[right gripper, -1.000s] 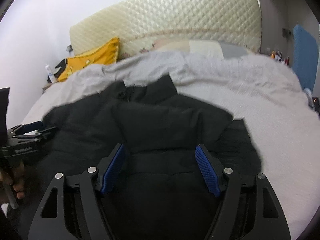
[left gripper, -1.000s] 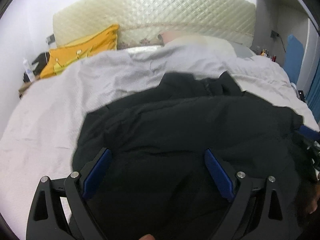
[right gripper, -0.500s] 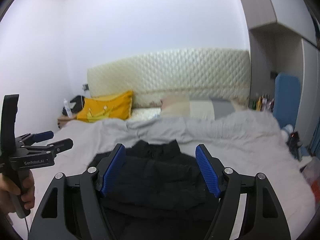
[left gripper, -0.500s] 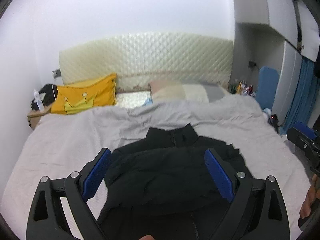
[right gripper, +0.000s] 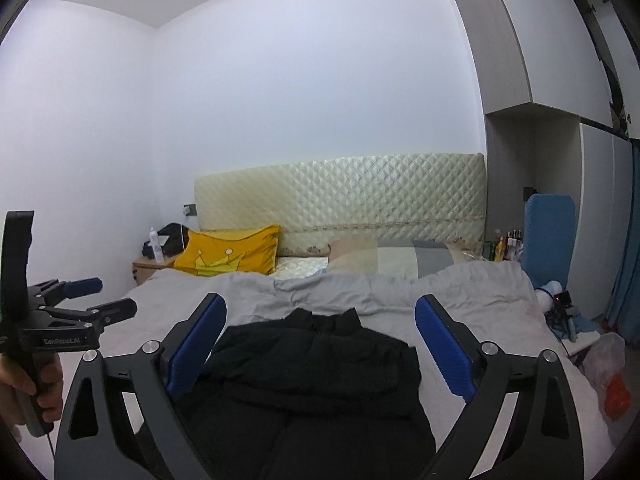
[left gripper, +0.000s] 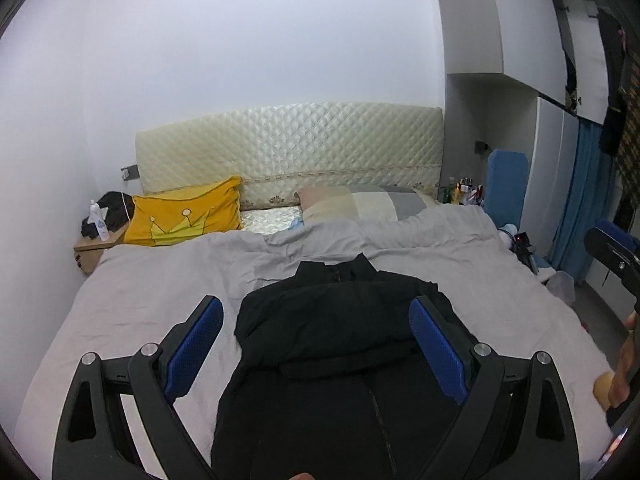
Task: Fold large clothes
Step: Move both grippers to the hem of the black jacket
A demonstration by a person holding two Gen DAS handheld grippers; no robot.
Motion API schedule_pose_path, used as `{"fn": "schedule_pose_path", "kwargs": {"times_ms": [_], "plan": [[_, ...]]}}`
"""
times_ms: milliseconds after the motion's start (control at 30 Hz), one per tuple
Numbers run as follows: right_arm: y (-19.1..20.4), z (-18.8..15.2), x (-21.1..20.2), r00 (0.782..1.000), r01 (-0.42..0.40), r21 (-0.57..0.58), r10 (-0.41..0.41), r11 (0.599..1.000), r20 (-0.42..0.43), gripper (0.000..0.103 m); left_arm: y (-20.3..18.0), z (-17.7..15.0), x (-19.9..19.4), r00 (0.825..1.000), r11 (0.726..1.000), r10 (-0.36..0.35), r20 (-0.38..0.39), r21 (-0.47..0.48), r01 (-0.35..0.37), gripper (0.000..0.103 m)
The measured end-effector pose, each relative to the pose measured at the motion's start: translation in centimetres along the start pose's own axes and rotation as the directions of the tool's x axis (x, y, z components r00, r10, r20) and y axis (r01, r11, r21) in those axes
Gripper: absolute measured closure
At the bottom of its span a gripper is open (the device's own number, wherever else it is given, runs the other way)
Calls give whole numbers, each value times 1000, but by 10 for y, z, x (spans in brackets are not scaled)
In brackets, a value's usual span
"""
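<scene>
With its sleeves laid across the chest, the black jacket (left gripper: 340, 344) lies near the bed's (left gripper: 132, 300) foot edge; left tongs (left gripper: 316, 344) and right tongs (right gripper: 320, 348), wide open and empty, have pulled back, one fold apparently done.

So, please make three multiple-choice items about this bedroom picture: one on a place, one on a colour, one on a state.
1. Where does the black jacket lie?
A. on the grey bed cover
B. on the bedside table
C. on the floor

2. What colour is the crown pillow by the headboard?
A. blue
B. yellow
C. white

3. How do the left gripper and right gripper stand?
A. both shut on the jacket
B. one open, one shut
C. both open, holding nothing

Answers: 1 A, the jacket is spread on the cover in both views. 2 B, its fabric is plainly yellow. 3 C, the blue pads stand wide apart above the jacket.
</scene>
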State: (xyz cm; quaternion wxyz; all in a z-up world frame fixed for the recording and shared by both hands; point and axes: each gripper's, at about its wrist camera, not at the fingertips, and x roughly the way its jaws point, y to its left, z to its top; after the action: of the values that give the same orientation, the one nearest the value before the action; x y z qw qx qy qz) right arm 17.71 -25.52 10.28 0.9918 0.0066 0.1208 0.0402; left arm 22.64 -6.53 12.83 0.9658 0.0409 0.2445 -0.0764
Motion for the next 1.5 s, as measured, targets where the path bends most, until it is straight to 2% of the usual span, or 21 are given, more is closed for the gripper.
{"fn": "schedule_pose_path", "kwargs": {"times_ms": [200,433,600,833,1067,1167,1233,1500], "plan": [[16,-24,-37,1000,-20,-24,20,1000,-1,7,-1,-36,-32,999,1000,-27,-22,-14,27,8],[18,-78,-58,999,-25,-9,25,1000,-41,7,1,-97,-39,993,995,-90,-77,-52,86,8],[12,-122,-60,996,-23,9,24,1000,-89,7,12,-142,-31,975,979,-171,-138,-132,153,8],[0,-176,-57,987,11,36,-5,999,-163,7,25,-183,-9,975,984,-133,-178,-140,109,8],[-23,-197,-35,968,20,74,-1,997,-252,7,46,-218,33,940,980,-139,-312,-177,86,8],[-37,-201,-24,954,26,98,4,995,-300,7,58,-225,47,921,975,-156,-356,-203,87,8],[-48,-204,-14,937,33,116,10,993,-348,7,67,-229,55,909,973,-160,-384,-214,81,8],[-90,-233,15,871,91,205,21,975,-491,7,112,-258,102,819,954,-180,-544,-301,10,8]]}}
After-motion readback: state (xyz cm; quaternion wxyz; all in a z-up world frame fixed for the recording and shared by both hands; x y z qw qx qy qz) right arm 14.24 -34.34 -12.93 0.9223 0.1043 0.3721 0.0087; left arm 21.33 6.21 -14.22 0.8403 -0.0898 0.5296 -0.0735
